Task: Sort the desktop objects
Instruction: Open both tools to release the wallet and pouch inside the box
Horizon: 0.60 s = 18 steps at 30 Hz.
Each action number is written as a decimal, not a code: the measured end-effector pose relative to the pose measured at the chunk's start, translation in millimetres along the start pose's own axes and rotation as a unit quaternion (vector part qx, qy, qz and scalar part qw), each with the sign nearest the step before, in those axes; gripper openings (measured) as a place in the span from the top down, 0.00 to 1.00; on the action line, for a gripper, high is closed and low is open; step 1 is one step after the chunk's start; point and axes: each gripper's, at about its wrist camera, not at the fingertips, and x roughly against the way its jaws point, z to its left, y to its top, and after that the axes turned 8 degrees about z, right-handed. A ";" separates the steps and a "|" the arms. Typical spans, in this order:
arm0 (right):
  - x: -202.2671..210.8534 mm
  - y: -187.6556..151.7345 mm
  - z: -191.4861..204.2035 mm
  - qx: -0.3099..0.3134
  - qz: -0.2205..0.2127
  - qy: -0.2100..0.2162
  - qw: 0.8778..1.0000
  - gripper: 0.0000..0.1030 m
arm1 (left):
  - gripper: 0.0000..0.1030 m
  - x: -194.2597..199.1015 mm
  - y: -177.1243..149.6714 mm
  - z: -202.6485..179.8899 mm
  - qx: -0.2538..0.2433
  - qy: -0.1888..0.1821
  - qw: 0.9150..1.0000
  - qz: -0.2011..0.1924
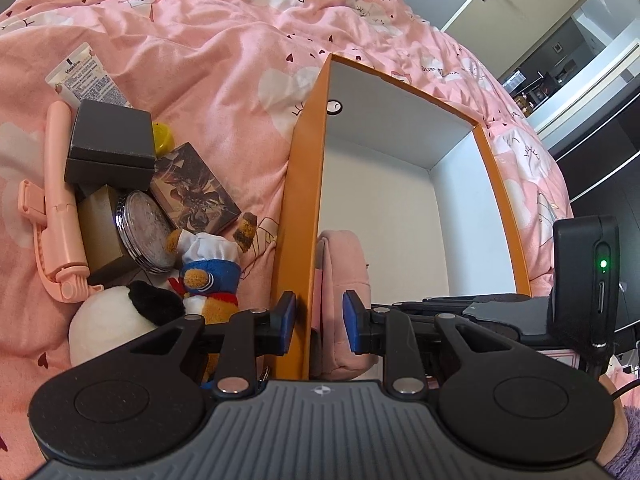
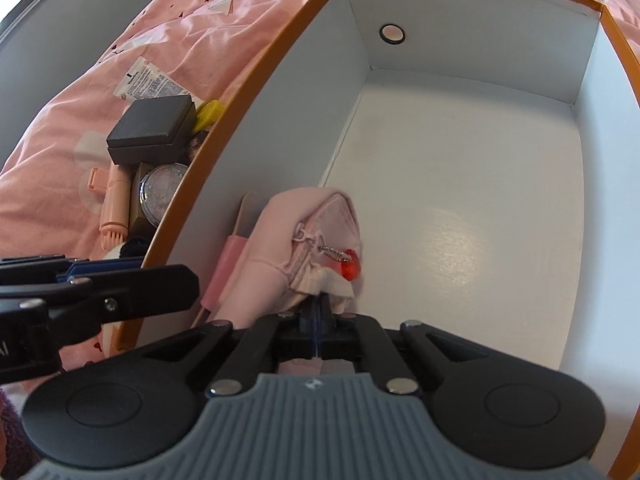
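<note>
An orange box (image 1: pixel 298 208) with a white inside (image 2: pixel 460 184) lies on the pink bedspread. My left gripper (image 1: pixel 318 318) straddles the box's near left wall, its blue pads (image 1: pixel 287 320) a little apart on either side of it. My right gripper (image 2: pixel 318 312) is inside the box, shut on the white edge of a pink pouch (image 2: pixel 316 236) with a red charm (image 2: pixel 350 269). The pouch also shows in the left wrist view (image 1: pixel 346 276), lying against the left wall. A pink stick (image 2: pixel 230 264) lies beside it.
Left of the box lies a pile: dark grey box (image 1: pixel 110 144), patterned card box (image 1: pixel 196 188), round clear case (image 1: pixel 146 230), pink selfie stick (image 1: pixel 60 208), Vaseline tube (image 1: pixel 86 76), yellow item (image 1: pixel 162 138), chef plush (image 1: pixel 208 268), white-and-black plush (image 1: pixel 116 320).
</note>
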 end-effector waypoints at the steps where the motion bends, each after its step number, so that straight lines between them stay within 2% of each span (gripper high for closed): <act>1: -0.4 -0.3 -0.3 -0.002 -0.002 -0.001 1.000 0.98 | 0.72 0.7 0.4 -0.5 0.000 0.002 1.000 -0.002; 5: 2.6 -4.8 2.0 -0.001 -0.018 -0.023 1.000 0.97 | 0.72 7.0 1.3 -3.9 -0.007 0.021 1.000 -0.017; 8: 7.3 -9.9 4.6 0.006 -0.034 -0.047 0.998 0.91 | 0.72 12.2 1.9 -5.5 -0.013 0.024 0.999 -0.025; 11: 11.6 -13.3 6.4 0.010 -0.047 -0.065 0.997 0.86 | 0.72 16.5 0.0 -9.5 -0.022 0.044 0.998 -0.036; 16: 23.0 -25.0 11.7 0.017 -0.080 -0.109 0.991 0.68 | 0.72 24.8 -4.4 -11.7 -0.028 0.056 0.997 -0.048; 18: 29.3 -30.6 12.7 0.017 -0.097 -0.126 0.987 0.66 | 0.72 28.1 -6.8 -12.4 -0.030 0.061 0.996 -0.053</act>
